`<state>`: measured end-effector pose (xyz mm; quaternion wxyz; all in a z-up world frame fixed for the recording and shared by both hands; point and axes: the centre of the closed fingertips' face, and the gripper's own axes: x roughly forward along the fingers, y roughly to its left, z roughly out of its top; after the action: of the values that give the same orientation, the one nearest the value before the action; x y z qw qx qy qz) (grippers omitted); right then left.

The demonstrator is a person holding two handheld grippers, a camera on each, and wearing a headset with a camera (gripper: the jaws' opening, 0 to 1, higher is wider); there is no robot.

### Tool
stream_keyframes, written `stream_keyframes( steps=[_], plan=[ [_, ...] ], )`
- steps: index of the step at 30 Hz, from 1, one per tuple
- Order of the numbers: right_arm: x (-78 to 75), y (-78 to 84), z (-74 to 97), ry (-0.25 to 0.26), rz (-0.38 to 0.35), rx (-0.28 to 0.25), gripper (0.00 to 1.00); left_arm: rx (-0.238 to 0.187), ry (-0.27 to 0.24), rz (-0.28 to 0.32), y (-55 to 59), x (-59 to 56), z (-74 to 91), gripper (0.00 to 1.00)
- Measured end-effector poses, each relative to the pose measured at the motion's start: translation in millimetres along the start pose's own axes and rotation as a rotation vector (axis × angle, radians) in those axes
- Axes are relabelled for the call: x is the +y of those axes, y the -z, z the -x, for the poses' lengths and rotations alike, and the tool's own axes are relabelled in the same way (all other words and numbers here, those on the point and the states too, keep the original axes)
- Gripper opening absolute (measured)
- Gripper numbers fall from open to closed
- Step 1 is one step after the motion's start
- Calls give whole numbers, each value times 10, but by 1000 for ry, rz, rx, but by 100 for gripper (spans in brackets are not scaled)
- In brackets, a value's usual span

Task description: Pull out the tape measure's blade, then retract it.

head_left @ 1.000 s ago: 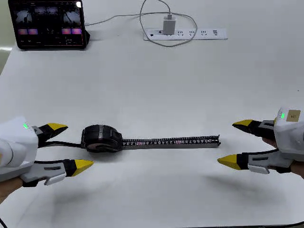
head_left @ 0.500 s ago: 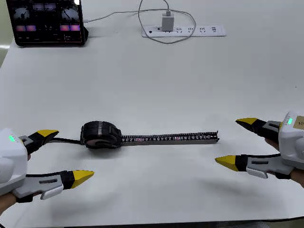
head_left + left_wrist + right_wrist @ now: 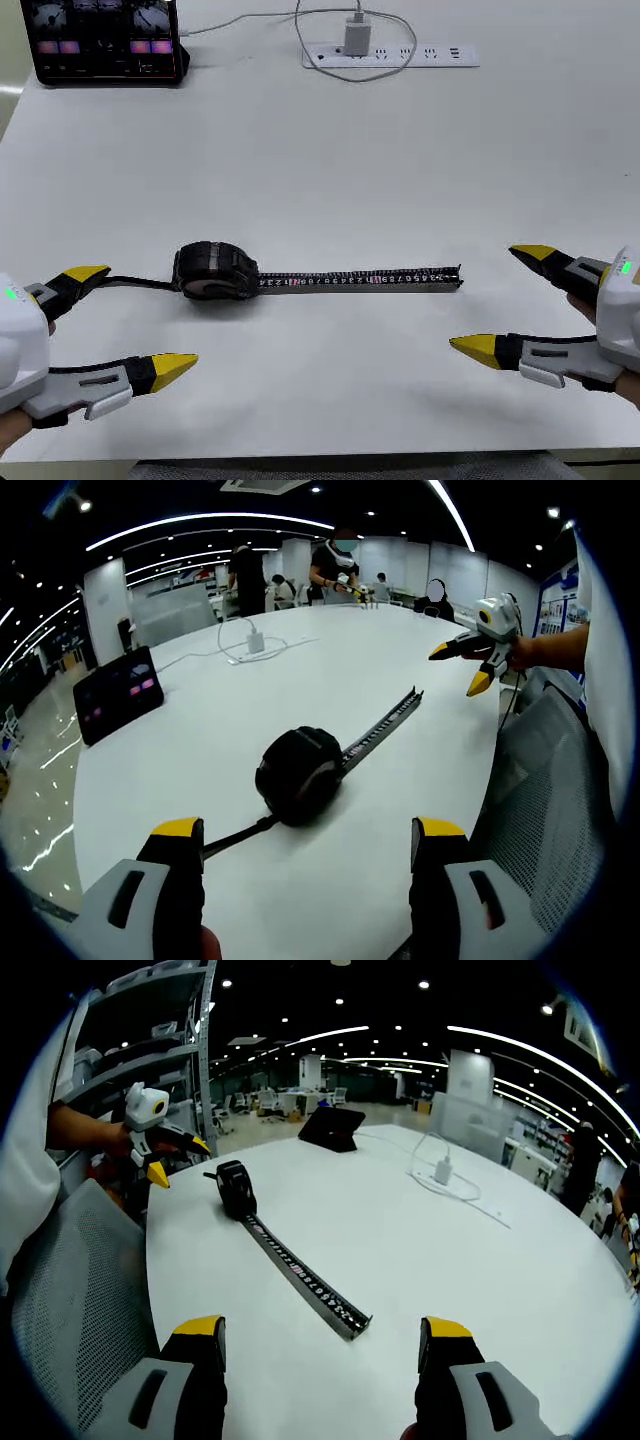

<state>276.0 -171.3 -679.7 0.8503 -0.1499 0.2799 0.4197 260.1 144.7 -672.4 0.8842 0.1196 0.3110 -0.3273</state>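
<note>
Black tape measure (image 3: 213,271) just ahead of the left gripper (image 3: 140,317) with its yellow-tipped black fingers; its dark blade (image 3: 360,279), patterned with pale numerals and reddish marks, ends toward the right gripper (image 3: 485,297), tipped yellow alike; both bodies white, green-lit; white table (image 3: 320,160).

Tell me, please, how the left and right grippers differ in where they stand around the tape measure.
The left gripper faces the case; the right gripper faces the blade's free end. The case's black strap runs toward one jaw of the left gripper, while no strap nears the right gripper. Both are open and yellow-tipped, holding nothing.
</note>
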Motion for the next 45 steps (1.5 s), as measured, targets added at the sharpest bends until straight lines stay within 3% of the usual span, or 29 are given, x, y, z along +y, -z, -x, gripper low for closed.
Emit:
stream_keyframes(
  steps=[10, 18, 26, 35, 45],
  plan=[
    [41, 52, 52, 36, -27, -20, 86, -10, -24, 51, 104, -136, 40, 90],
    [79, 109, 106, 60, -39, -26, 93, -27, -45, 82, 136, -167, 77, 96],
    [143, 159, 114, 56, -47, -23, 98, -24, -49, 78, 167, -213, 99, 99],
    [184, 223, 149, 54, -48, -3, 98, -18, -45, 71, 197, -236, 89, 99],
    [197, 215, 158, 53, -49, -5, 98, -29, -45, 79, 153, -228, 80, 99]
  ],
)
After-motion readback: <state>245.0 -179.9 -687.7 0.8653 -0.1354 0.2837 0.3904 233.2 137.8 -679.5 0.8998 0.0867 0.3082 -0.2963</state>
